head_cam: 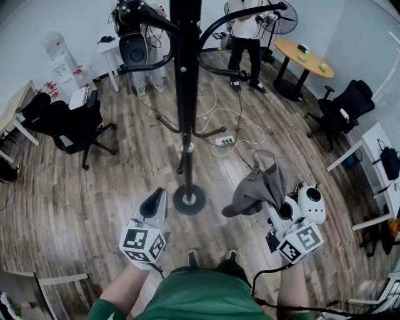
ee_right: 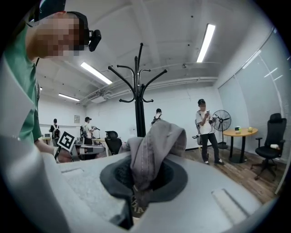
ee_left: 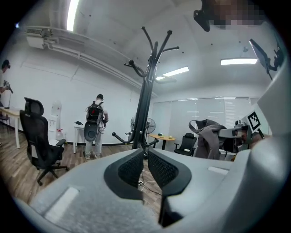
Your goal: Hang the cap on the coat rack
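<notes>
The black coat rack stands straight ahead of me, its pole rising from a round base and its curved hooks spreading near the top. A grey cap hangs crumpled from my right gripper, right of the base and well below the hooks. In the right gripper view the cap's fabric is pinched between the jaws, with the rack behind it. My left gripper hangs left of the base, shut with nothing in it. The left gripper view has the rack ahead and the cap at right.
Cables and a power strip lie on the wood floor behind the rack. A black office chair stands at left, another at right by a round wooden table. People stand at the back. My shoes are near the base.
</notes>
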The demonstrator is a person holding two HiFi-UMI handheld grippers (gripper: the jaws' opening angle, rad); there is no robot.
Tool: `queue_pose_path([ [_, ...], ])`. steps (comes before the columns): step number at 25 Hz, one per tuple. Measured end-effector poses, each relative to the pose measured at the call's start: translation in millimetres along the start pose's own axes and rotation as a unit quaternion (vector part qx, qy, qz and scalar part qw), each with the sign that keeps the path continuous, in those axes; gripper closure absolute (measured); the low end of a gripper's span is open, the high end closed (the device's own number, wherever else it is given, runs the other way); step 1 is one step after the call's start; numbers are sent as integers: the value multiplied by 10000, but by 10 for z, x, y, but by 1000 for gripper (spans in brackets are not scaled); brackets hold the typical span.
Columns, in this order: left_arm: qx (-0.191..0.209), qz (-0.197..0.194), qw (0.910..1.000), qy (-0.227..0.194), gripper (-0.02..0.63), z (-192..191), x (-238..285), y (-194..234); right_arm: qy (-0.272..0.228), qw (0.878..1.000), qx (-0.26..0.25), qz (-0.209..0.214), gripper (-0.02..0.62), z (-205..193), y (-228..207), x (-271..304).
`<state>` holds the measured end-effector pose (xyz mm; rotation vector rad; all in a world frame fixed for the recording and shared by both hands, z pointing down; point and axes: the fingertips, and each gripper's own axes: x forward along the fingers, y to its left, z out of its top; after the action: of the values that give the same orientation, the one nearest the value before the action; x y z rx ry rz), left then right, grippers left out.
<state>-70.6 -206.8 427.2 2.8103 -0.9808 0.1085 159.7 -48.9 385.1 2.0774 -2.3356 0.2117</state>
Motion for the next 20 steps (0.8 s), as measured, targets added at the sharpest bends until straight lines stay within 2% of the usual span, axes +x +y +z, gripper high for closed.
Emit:
queue_pose_path([
  [4,-13,302,9995,-38,566,-1,31,54,104,9992,-5,398,564,-73,-131,231],
  [11,-70,1047,9944,-156,566,109,111,66,310,9927,79,1164,563,-112,-410,541],
  [20,-95,1580,9871,-252,566,156,264,-129,580,9776,-118,2020,563,-171,-805,884],
])
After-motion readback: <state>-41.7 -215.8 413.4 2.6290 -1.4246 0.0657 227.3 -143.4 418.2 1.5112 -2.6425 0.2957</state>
